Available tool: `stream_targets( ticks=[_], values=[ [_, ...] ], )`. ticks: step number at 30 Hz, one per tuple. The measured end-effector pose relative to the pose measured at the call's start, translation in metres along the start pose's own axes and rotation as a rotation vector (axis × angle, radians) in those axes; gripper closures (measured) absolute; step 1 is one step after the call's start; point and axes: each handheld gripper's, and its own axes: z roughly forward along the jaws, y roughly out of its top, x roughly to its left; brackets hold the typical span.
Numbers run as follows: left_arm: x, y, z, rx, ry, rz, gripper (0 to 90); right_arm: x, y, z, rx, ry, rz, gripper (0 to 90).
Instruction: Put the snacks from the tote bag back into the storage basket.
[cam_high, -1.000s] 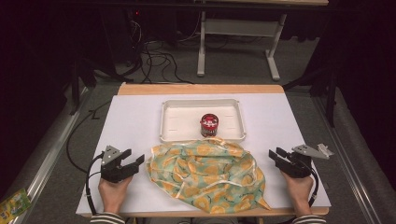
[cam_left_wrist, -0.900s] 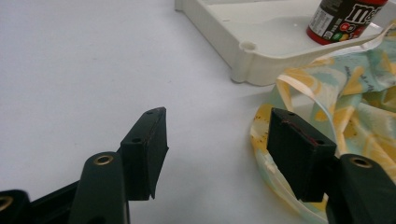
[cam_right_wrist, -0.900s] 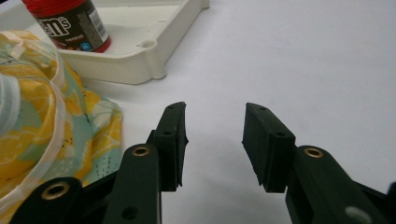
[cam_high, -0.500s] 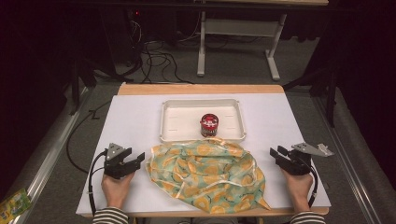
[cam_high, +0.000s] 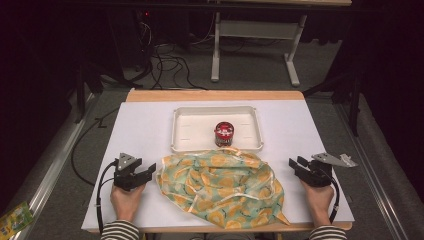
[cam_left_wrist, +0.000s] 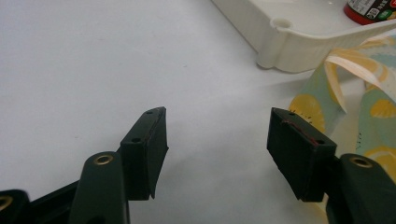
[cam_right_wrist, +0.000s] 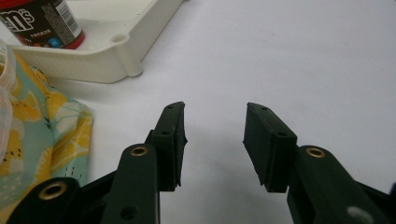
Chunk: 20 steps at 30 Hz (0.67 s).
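Observation:
A crumpled cloth bag (cam_high: 220, 187) with a yellow citrus print on pale green lies at the front middle of the white table (cam_high: 150, 135). Behind it stands a white tray (cam_high: 185, 132) holding a small red jar (cam_high: 224, 133). My left gripper (cam_high: 148, 171) rests on the table just left of the bag, open and holding nothing. In the left gripper view the bag (cam_left_wrist: 369, 98) lies beside the right jaw. My right gripper (cam_high: 296, 164) rests a little right of the bag, open and holding nothing. The right gripper view has the bag (cam_right_wrist: 42, 135) at left and the jar (cam_right_wrist: 39, 21) in the tray (cam_right_wrist: 121, 46).
A wooden strip (cam_high: 215, 95) edges the table's far side. Beyond it stand a white metal frame (cam_high: 255, 35) and loose cables (cam_high: 167, 62) on the grey floor. A green packet (cam_high: 15, 217) lies on the floor at the lower left.
Both hands have barely shifted; the left gripper drifted slightly. The bag, tray and jar lie as before.

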Motion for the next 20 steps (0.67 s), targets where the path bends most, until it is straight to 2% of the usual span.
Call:
stream_targets(
  ticks=[7, 16, 20],
  values=[
    [-0.0016, -0.0012, 0.0003, 0.004, 0.004, 0.013, 37.8, 0.0020, -0.0024, 0.0010, 0.004, -0.007, -0.006, 58.7],
    [-0.0014, -0.0021, 0.0009, 0.015, -0.002, 0.008, 36.9, 0.0029, -0.0034, 0.0014, 0.001, -0.015, -0.007, 56.1],
    [-0.0018, -0.0022, 0.0011, 0.017, -0.001, 0.005, 37.0, 0.0011, -0.0037, 0.0008, -0.004, 0.000, 0.000, 55.3]
  ],
)
